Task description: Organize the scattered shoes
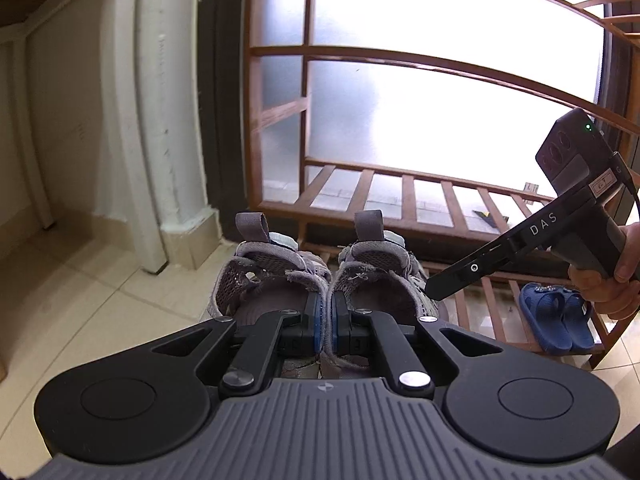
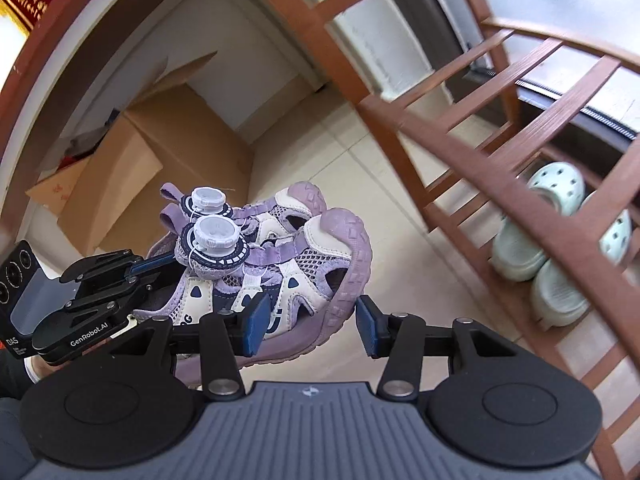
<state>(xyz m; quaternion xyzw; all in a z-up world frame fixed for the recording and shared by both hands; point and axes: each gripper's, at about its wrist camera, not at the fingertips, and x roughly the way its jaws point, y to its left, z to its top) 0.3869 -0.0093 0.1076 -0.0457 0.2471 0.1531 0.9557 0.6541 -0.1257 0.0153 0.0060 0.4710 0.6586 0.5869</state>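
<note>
Shoes in hand: pair of purple mesh sandals (image 2: 276,264) carried off the floor, before the brown slatted wooden rack (image 1: 400,196).
Left gripper (image 1: 326,320): clamped on both inner heel collars.
Right gripper (image 2: 308,328): jaws apart, apparently empty.
Done: blue slippers (image 1: 556,320) and mint clogs (image 2: 532,240) shelved.
Left: shelve sandals.

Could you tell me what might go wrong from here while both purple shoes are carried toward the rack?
1. The left gripper pinches only the two inner heel collars of the purple shoes, so one might slip free.
2. The open right gripper holds nothing and sits close beside the shoes; it could knock them.
3. The hanging shoes may catch the wooden rack slats.
</note>
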